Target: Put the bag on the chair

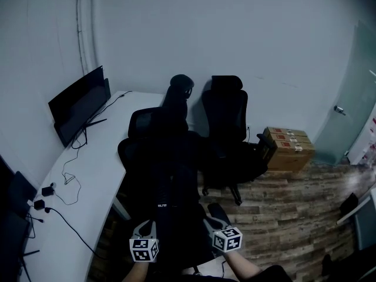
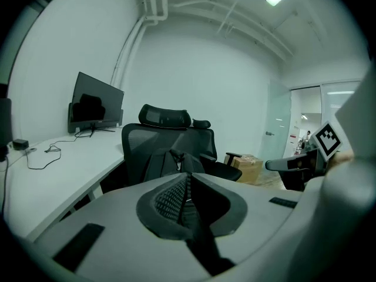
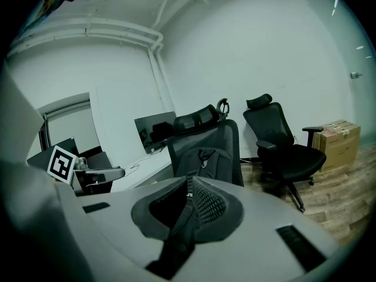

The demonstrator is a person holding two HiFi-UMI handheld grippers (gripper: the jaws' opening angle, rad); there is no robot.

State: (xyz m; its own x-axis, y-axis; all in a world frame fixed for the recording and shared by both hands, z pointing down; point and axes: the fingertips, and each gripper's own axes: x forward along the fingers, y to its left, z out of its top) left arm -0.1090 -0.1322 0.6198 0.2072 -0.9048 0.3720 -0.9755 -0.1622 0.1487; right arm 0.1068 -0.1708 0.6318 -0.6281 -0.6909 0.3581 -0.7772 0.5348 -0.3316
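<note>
A black bag (image 1: 170, 181) hangs dark and low in front of me, against the near black office chair (image 1: 147, 128). In the left gripper view the bag (image 2: 170, 163) stands upright before the mesh backrest of that chair (image 2: 141, 148). Whether the bag rests on the seat is hidden. My left gripper (image 1: 153, 225) is shut on a black strap (image 2: 197, 234) of the bag, which runs down out of the left gripper (image 2: 188, 184). My right gripper (image 1: 212, 219) is likewise shut on a black strap (image 3: 179, 234), and the bag (image 3: 202, 160) shows beyond the right gripper (image 3: 189, 195).
A second black chair (image 1: 226, 122) stands just right of the first. At the left, a white desk (image 1: 88, 175) carries a monitor (image 1: 79, 101), cables and adapters. Cardboard boxes (image 1: 288, 147) sit on the wood floor by the wall, near a glass door (image 1: 352, 104).
</note>
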